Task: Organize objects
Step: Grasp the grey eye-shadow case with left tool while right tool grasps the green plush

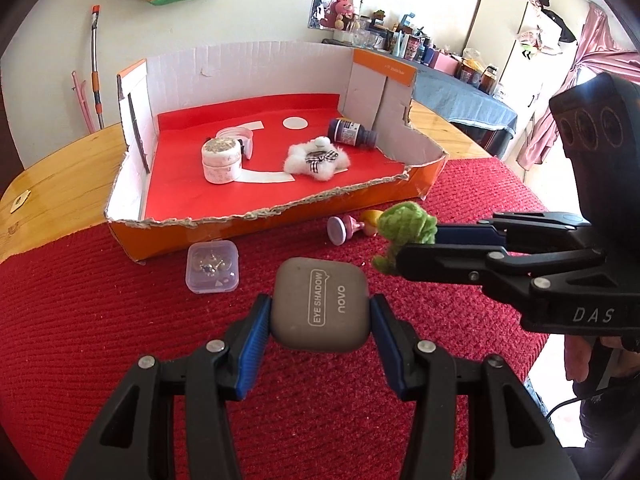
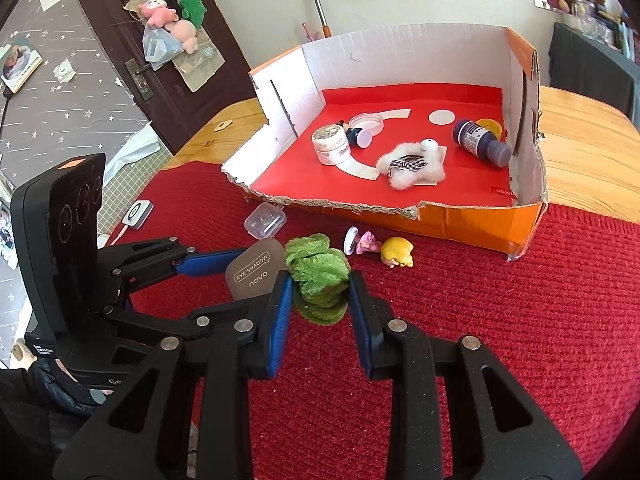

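Left gripper [image 1: 320, 322] — clamped on the grey eye-shadow case [image 1: 319, 307], held over the red mat [image 1: 100, 320]. Right gripper [image 2: 318, 292] — clamped on the green plush toy [image 2: 320, 276], alongside. Cardboard box [image 1: 280, 220] — straight ahead of both, torn front edge facing them, the toy the nearer. Clear case [image 1: 212, 266], pink stamp [image 1: 340, 231], yellow figure [image 2: 397, 252] — on the mat below that edge.

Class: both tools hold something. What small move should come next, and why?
Probably carry the left tool, shut on the grey eye-shadow case, forward over the torn front edge of the red-lined cardboard box; the right tool grips the green fuzzy toy alongside.
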{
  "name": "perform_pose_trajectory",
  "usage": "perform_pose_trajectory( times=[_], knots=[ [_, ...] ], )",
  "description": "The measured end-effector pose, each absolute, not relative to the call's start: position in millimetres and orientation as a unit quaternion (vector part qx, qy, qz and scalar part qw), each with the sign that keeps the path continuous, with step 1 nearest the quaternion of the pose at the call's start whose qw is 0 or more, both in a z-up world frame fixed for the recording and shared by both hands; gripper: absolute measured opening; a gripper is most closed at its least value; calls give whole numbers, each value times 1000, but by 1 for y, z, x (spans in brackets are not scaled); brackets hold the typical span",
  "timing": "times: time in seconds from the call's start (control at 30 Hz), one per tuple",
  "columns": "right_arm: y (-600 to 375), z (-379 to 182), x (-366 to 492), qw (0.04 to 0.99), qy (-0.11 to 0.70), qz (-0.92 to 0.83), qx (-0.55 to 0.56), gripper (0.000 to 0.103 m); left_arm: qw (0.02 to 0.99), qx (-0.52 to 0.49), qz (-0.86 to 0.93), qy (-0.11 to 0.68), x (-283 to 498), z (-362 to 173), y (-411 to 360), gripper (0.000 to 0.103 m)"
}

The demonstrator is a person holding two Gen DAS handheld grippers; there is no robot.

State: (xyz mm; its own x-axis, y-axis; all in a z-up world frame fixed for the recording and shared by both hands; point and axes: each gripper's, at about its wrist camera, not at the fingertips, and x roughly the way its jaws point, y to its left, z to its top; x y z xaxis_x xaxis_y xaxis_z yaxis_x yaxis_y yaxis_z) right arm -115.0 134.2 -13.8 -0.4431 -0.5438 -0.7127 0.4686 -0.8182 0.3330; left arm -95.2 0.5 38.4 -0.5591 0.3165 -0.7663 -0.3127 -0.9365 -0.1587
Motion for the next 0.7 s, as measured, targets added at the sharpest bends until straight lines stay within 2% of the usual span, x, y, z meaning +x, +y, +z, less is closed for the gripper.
perform_pose_trajectory(
  times=[0.7],
  knots=[
    [134,13,-123,307,-34,-858,410,27,171,-396,902,-7,-111,79,-13,52]
  ],
)
